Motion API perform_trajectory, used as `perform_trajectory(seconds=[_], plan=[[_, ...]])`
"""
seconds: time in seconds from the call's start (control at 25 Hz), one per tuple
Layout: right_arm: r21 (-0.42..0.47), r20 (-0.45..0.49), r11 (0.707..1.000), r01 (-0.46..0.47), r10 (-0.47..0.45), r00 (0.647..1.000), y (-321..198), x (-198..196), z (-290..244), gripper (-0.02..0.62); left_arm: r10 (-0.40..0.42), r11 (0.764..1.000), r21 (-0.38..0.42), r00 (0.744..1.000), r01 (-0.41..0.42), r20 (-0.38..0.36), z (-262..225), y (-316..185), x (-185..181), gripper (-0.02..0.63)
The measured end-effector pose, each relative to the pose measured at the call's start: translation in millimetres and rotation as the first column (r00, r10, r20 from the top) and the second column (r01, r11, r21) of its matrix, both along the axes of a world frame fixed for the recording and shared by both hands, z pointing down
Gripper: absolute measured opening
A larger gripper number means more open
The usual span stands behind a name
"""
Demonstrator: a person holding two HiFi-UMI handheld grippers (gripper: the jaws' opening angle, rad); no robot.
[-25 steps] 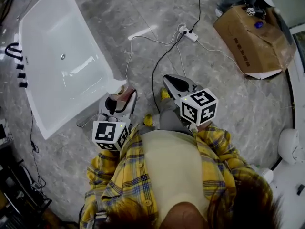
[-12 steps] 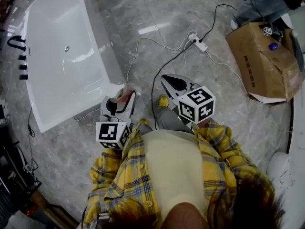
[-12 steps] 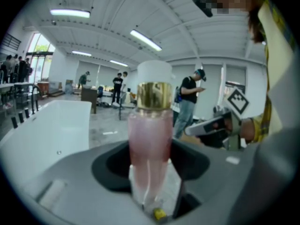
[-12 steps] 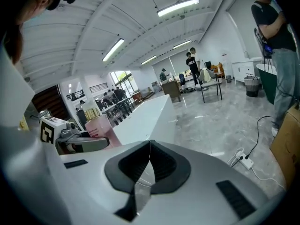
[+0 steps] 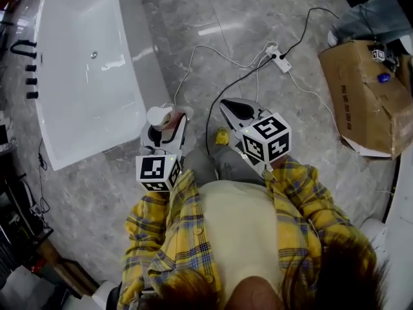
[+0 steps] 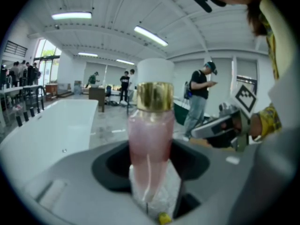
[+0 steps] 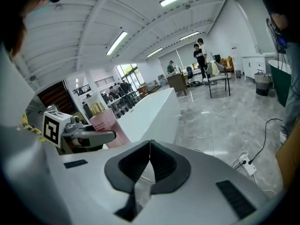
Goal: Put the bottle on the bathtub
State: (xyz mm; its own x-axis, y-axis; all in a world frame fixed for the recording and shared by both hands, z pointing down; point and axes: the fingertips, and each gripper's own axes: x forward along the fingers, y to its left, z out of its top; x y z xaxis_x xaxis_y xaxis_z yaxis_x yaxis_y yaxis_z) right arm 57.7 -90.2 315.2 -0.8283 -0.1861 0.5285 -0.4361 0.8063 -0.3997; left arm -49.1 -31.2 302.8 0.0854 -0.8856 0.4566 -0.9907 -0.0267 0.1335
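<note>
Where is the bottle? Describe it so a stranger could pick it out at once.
Start at the white bathtub. Off its near corner, the left gripper holds the bottle upright in its jaws. Unlike the grey gripper, it is translucent pink with a gold collar and white cap.

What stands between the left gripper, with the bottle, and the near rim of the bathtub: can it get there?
Probably yes. The left gripper holds the bottle upright, just apart from the near corner of the bathtub. Only floor and a thin white cable lie between.
</note>
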Motion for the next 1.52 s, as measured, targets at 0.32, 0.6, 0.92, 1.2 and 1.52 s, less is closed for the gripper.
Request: perform_trajectory(seconds=[0.32,0.6,0.92,1.2,1.52], plan=[[-0.057,-0.042,0.998,-0.006,0.003,0.999,-6.5,-8.8,39.6,0.014,-0.008,0.999,-0.035,1.0,0.008,0.001,45.0,-27.3,-11.7,0.244],[-0.062,-0.085,0.997,-0.047,0.041,0.995,-27.4,-19.8,73.4,0.015,0.058,0.995,-0.08,0.998,-0.057,0.011,101.5,-56.1,-23.5,0.244],[-0.112,-0.145,0.991,-0.073,0.057,0.988,-35.4,-30.1,128.4,0.014,0.055,0.99,-0.127,0.998,-0.055,-0.004,161.3,-76.6,-38.4,0.242],[-0.173,-0.167,0.981,-0.083,0.053,0.984,-43.4,-48.6,185.3,0.014,0.076,0.973,-0.221,0.997,-0.072,0.008,236.6,-86.4,-53.2,0.242],[-0.206,-0.199,0.976,-0.067,0.025,0.98,-52.0,-64.4,252.7,0.015,0.08,0.956,-0.282,0.997,-0.074,0.009,311.2,-97.1,-60.9,0.241]])
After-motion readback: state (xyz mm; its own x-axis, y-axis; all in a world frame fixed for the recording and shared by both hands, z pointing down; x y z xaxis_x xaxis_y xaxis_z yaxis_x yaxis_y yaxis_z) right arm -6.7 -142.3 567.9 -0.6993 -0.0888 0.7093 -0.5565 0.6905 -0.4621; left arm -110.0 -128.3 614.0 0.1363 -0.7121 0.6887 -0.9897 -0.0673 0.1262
